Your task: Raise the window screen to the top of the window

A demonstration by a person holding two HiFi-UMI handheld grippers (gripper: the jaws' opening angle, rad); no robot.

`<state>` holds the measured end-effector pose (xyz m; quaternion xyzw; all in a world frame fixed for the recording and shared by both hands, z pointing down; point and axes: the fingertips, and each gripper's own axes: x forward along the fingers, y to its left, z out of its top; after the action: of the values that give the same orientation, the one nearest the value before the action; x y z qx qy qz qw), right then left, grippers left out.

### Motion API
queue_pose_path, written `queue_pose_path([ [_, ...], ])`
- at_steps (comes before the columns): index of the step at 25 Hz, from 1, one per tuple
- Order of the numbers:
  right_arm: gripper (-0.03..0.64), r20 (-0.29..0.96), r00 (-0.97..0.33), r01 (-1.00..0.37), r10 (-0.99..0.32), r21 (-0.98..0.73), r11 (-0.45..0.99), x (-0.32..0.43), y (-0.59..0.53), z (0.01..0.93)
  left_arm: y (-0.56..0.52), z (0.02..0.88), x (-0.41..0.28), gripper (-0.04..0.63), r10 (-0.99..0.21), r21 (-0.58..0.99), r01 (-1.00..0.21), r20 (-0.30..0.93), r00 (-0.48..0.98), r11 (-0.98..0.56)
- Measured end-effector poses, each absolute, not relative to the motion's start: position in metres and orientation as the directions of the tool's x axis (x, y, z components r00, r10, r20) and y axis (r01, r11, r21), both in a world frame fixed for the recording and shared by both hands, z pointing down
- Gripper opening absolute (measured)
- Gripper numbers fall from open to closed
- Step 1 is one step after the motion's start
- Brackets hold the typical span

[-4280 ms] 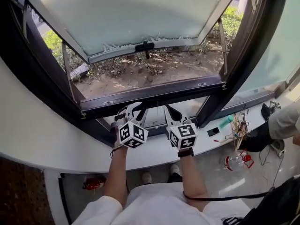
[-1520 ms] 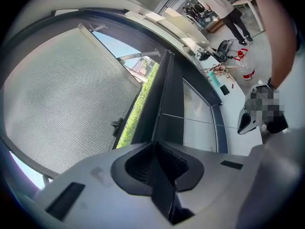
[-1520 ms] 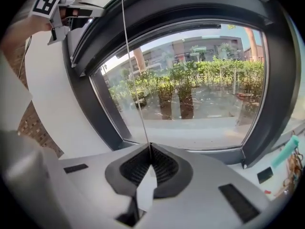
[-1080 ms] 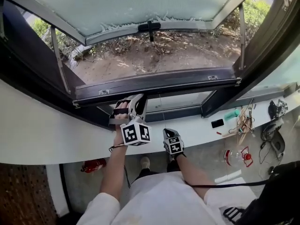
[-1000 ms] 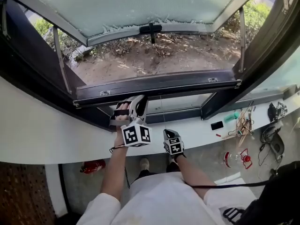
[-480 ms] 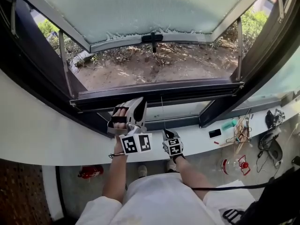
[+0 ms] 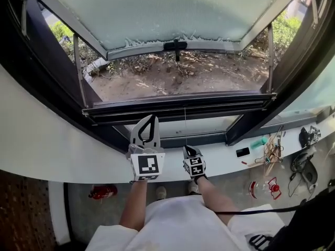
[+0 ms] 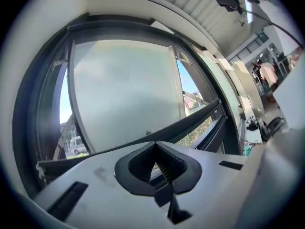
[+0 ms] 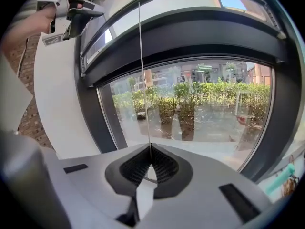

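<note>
Open gap (image 7: 178, 77): the widest free passage, between the dark cross bar (image 7: 178, 104) and the tilted-out sash (image 7: 167, 9).
Sash handle (image 7: 175, 45): hangs from the sash's lower edge into the top middle of the gap.
Left stay (image 7: 78, 69), right stay (image 7: 270, 54): metal arms that narrow the gap at both ends.
Dark cross bar: spans the whole width and separates the gap from the lower pane (image 7: 209, 124).
Lower pane: glass, no way through.
Pull cord (image 9: 141, 56): a thin taut line in front of the pane, with room on either side.
Sill (image 7: 52, 145): bare at the left; small clutter (image 7: 269, 143) crowds the right end.
</note>
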<state>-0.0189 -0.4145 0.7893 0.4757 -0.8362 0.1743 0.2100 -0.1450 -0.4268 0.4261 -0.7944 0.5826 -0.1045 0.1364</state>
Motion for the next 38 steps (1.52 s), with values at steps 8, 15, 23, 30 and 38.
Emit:
queue_pose_path([
  [8,0.002,0.452,-0.481,-0.861,-0.751,-0.081,0.502,-0.029,-0.420,0.766,-0.418,0.454,-0.155,0.002,-0.956,-0.138,-0.946,0.042,0.292,-0.295],
  [15,0.002,0.428,-0.473,-0.865,-0.770,-0.059,0.498,-0.023,-0.420,0.754,-0.412,0.469,-0.149,0.002,-0.942,-0.136,-0.933,0.050,0.331,-0.334],
  [23,0.002,0.421,-0.464,-0.868,-0.779,-0.041,0.495,-0.017,-0.416,0.751,-0.409,0.467,-0.131,0.002,-0.921,-0.182,-0.903,0.041,0.388,-0.389],
  [30,0.002,0.417,-0.467,-0.867,-0.780,-0.044,0.496,-0.016,-0.416,0.748,-0.411,0.467,-0.122,0.002,-0.914,-0.171,-0.899,0.038,0.404,-0.404],
  [38,0.002,0.377,-0.488,-0.857,-0.787,-0.038,0.514,-0.025,-0.423,0.731,-0.413,0.467,-0.123,0.002,-0.917,-0.166,-0.902,0.035,0.398,-0.398],
])
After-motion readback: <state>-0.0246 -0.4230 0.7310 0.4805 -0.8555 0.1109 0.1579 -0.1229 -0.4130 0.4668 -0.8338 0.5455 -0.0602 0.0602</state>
